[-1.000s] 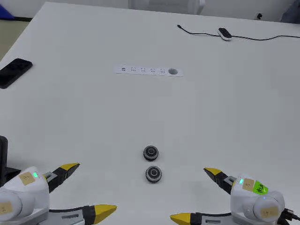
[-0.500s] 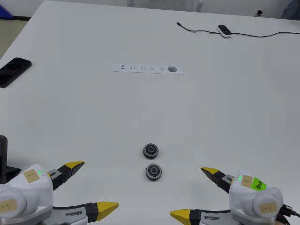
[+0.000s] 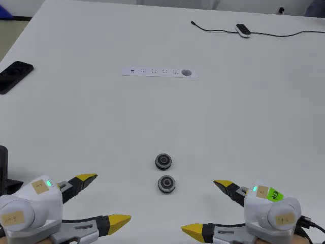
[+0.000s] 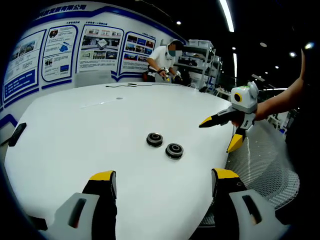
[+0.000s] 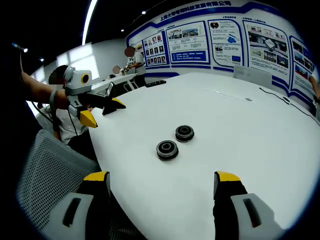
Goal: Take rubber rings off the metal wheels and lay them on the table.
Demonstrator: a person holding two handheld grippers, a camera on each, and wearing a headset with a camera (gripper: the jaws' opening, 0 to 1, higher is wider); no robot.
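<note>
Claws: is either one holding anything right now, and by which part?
Nothing is held. The left claw and right claw are both open and empty. The near wheel and far wheel sit on the table between them, untouched.

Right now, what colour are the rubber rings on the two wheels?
Black rings; clearest in the right gripper view.

A nearer round metal wheel with a black rubber ring [image 5: 167, 150] and a farther one of the same kind [image 5: 184, 133] lie just beside each other on the white table [image 5: 250, 130]. The yellow-tipped right gripper [image 5: 162, 177] has its jaws spread wide. The white left gripper [image 5: 104, 114] hovers at the left, jaws parted.
</note>
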